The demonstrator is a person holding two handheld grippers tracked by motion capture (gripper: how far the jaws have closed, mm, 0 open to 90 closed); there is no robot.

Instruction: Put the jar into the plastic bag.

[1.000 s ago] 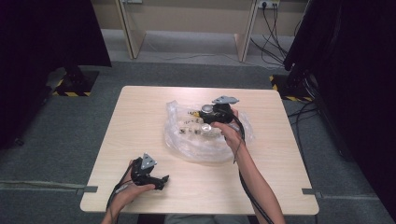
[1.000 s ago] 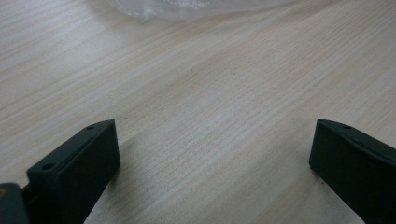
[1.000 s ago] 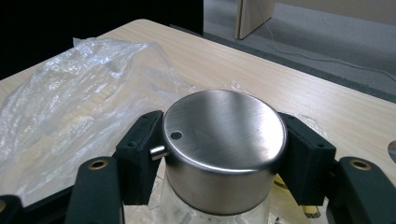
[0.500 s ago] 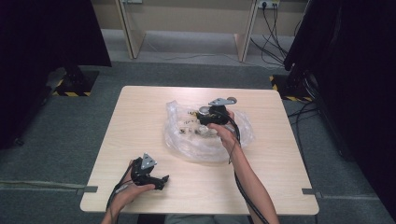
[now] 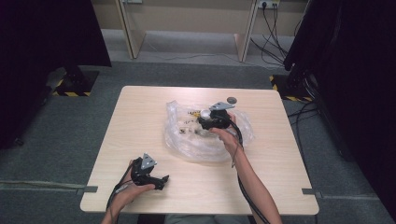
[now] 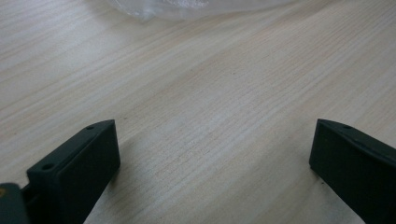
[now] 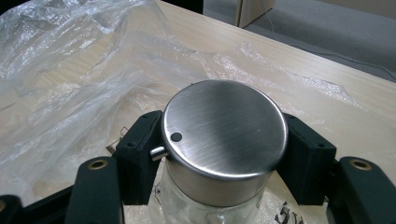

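The jar (image 7: 219, 186) sits between the jaws of our right gripper (image 7: 224, 154), which are closed on its brushed steel lid (image 7: 224, 130) from both sides; the glass body below is clear. A small dark hole lies near the lid's 8 o'clock edge, and a short pin sticks out just beneath it. In the high view the jar (image 5: 204, 114) is over the crumpled plastic bag (image 5: 187, 140), a little past the desk's middle toward 12 o'clock, with the right gripper (image 5: 205, 120) coming at it from 5 o'clock.

We judge that the jar is being lifted out of, or moved across, the bag. To do it well we keep the squeeze steady on the lid wall, since polished metal may slip, and hold the jar upright. We cannot tell how firmly the lid is seated, so we raise it slowly and watch that the glass comes with it. The film must not cling or drag.

Our left gripper (image 5: 161, 179) rests near the desk (image 5: 280, 154) edge at 7 o'clock, jaws spread wide over bare wood, holding nothing. A small grey disc (image 5: 231, 100) lies beyond the bag at 12 o'clock.
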